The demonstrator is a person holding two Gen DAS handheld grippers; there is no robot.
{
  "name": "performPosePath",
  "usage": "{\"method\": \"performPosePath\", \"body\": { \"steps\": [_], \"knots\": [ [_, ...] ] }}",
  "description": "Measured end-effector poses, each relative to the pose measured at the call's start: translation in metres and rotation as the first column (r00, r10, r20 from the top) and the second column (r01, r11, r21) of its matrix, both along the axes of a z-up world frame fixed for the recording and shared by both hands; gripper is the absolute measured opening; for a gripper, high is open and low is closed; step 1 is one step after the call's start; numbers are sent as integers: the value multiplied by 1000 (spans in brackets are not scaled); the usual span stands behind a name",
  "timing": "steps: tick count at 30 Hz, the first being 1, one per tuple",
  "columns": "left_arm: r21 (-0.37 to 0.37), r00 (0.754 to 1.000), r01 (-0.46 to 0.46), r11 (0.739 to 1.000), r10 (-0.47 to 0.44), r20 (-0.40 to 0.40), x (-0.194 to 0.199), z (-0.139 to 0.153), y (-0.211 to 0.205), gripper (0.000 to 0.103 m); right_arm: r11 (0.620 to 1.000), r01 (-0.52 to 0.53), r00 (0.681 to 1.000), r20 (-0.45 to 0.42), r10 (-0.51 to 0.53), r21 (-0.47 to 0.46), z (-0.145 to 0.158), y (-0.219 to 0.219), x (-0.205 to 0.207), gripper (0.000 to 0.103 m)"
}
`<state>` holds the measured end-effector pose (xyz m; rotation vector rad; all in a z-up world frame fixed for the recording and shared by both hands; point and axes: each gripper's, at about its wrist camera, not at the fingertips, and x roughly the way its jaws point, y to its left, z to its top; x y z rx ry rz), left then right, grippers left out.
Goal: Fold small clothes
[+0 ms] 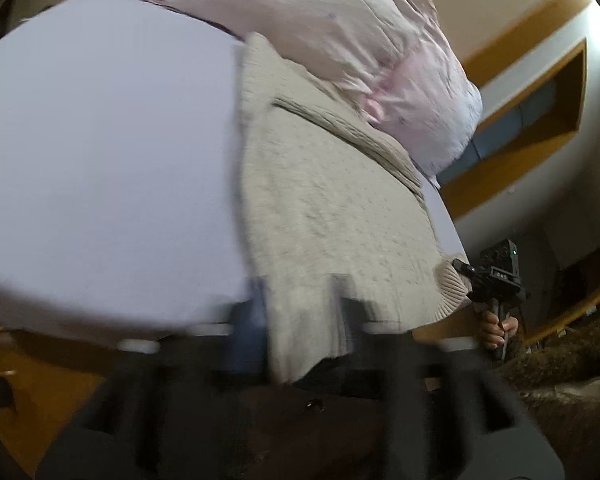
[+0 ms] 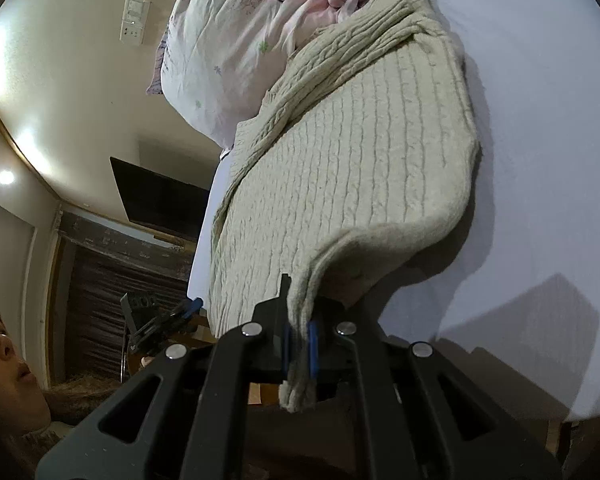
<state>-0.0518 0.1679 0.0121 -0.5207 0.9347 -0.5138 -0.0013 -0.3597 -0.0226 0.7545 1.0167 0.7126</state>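
Note:
A cream cable-knit sweater (image 2: 340, 168) lies on a bed with a pale lilac sheet (image 2: 540, 160). My right gripper (image 2: 300, 344) is shut on the sweater's near edge, which is pinched between its blue pads and lifted off the sheet. In the blurred left wrist view the same sweater (image 1: 332, 208) hangs down between the fingers of my left gripper (image 1: 304, 312), which is shut on its near hem. The right gripper (image 1: 492, 276) shows at the sweater's ribbed corner, and the left gripper (image 2: 168, 316) shows at the bed's edge.
A pink floral quilt (image 2: 236, 40) is bunched at the far end of the bed, touching the sweater's top. A dark screen (image 2: 160, 200) hangs on the wall, with wooden shelves (image 1: 540, 112) beyond the bed. The person's face (image 2: 4, 356) is at the lower left.

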Motion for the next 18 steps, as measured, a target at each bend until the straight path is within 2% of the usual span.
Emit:
{"method": "performPosePath", "body": {
  "steps": [1, 3, 8, 10, 11, 12, 13, 15, 18],
  "knots": [
    [-12, 1000, 3, 1000, -3, 1, -5, -2, 4, 79, 1000, -4, 1000, -1, 4, -2, 1, -3, 4, 7],
    [-44, 1000, 15, 999, -16, -19, -12, -10, 7, 80, 1000, -10, 1000, -7, 10, -8, 0, -1, 5, 7],
    [-51, 990, 83, 995, -88, -108, -3, -33, -15, 77, 1000, -3, 1000, -7, 3, -10, 0, 6, 1, 7],
    [-70, 983, 97, 993, -106, -148, 4, -43, -25, 58, 1000, 2, 1000, -3, -2, -6, -1, 7, 0, 7],
    [-97, 981, 90, 991, -105, -165, 7, -47, -26, 27, 1000, 10, 1000, 1, -10, -3, 0, 7, 0, 7],
    [-159, 977, 75, 984, -105, -188, 9, -50, -25, 11, 1000, 16, 1000, 6, -16, 0, 0, 7, -1, 7],
    [-219, 977, 70, 973, -111, -183, 10, -47, -24, 6, 1000, 21, 1000, 15, -21, 7, 3, 6, -1, 7],
    [-202, 985, 56, 978, -88, -150, 11, -30, -26, 6, 999, 37, 998, 56, -39, 30, 13, 2, 5, 7],
    [-205, 998, 51, 978, -58, -28, 25, 12, -22, 6, 996, 74, 986, 147, -82, 58, 41, -5, 28, 7]
  ]
}}
